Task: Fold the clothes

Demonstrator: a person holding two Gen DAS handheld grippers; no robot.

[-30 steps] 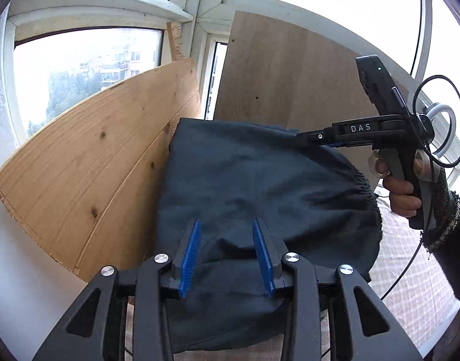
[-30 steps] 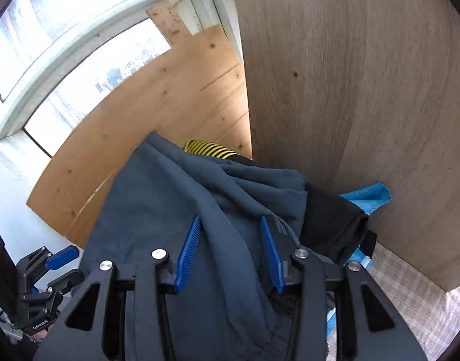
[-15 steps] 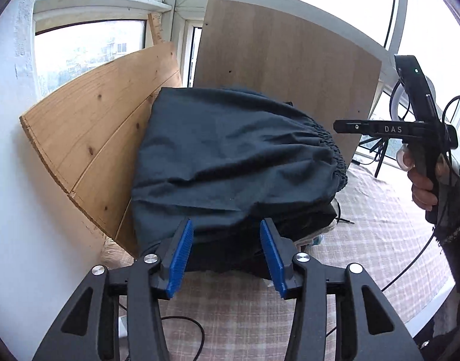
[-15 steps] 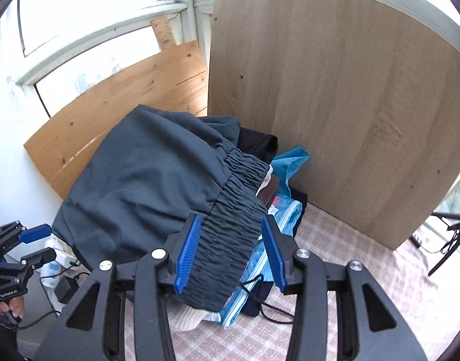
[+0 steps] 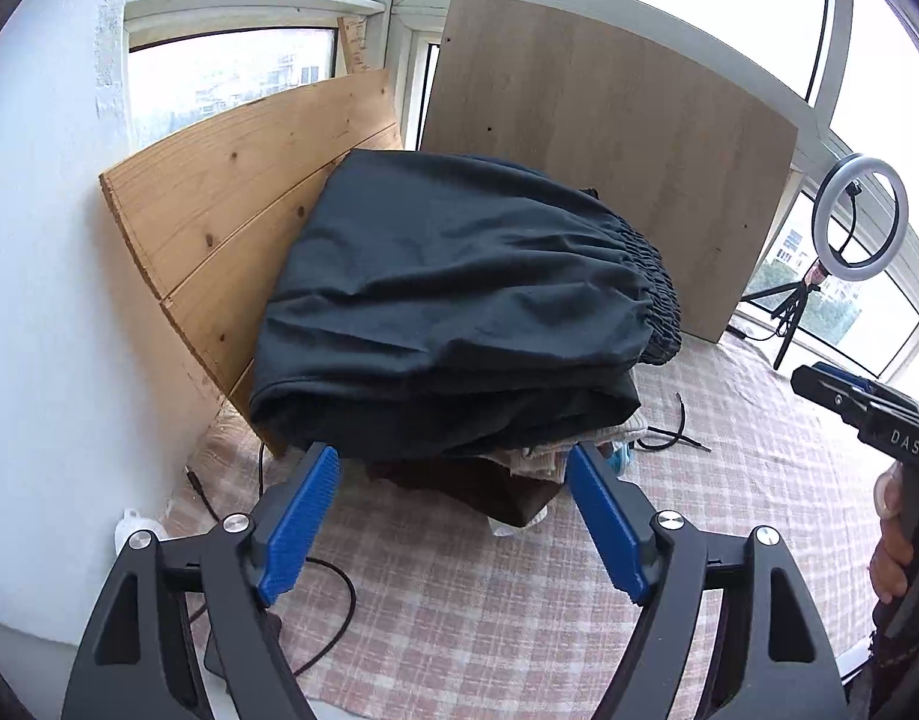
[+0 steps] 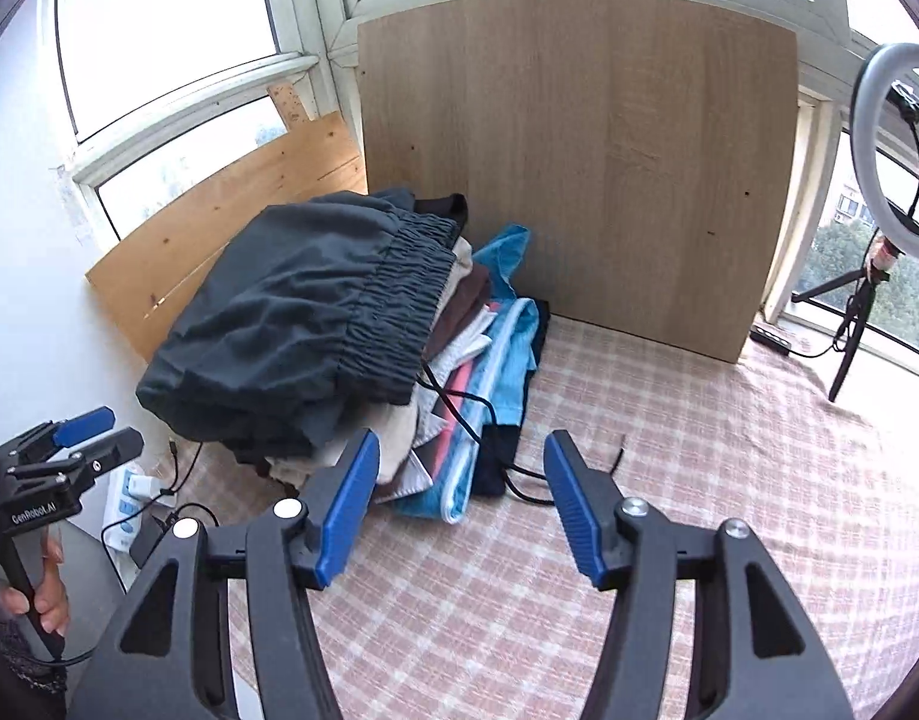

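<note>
A folded dark grey garment (image 5: pixel 459 294) with an elastic waistband lies on top of a pile of folded clothes (image 6: pixel 459 360) in the corner, also in the right wrist view (image 6: pixel 291 324). My left gripper (image 5: pixel 453 516) is open and empty, a short way in front of the pile. My right gripper (image 6: pixel 462 498) is open and empty, in front of the pile's right side over the checked cloth (image 6: pixel 639 450). The right gripper also shows at the right edge of the left wrist view (image 5: pixel 867 414), and the left gripper at the left edge of the right wrist view (image 6: pixel 81 438).
Two wooden boards (image 5: pixel 609 150) (image 5: pixel 237 192) lean against the windows behind the pile. A ring light on a tripod (image 6: pixel 879 180) stands at the right. A power strip (image 6: pixel 129 492) and black cables (image 6: pixel 519 480) lie by the pile.
Both grippers have pulled back from the dark garment and opened wider. The garment now rests on the pile, free of both.
</note>
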